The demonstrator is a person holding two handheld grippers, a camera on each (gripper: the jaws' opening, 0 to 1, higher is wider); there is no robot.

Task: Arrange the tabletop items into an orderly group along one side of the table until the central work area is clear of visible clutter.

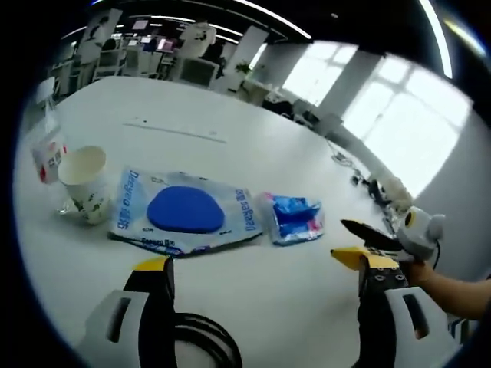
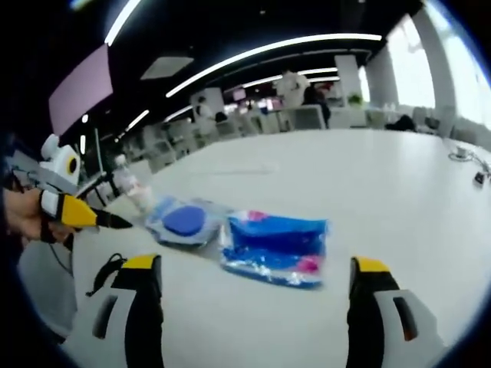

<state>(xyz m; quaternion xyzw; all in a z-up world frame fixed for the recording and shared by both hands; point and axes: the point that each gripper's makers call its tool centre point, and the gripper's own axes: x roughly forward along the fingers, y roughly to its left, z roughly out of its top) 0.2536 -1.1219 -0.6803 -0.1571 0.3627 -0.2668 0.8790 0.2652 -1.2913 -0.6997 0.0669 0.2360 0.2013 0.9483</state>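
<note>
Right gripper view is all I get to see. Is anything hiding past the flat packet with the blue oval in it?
Observer: Yes. Beside the clear plastic packet with the blue oval there is a white paper cup, at the end away from the small blue packet.
Operator: Has the cup fallen over?
Observer: No, it stands upright with its open mouth up.
Operator: Is the other hand-held gripper holding something?
Observer: No. The left hand-held gripper is open, with nothing between its jaws.

Glossy plastic packets (image 1: pixel 186 211), paper cup (image 1: pixel 84 180)
</note>
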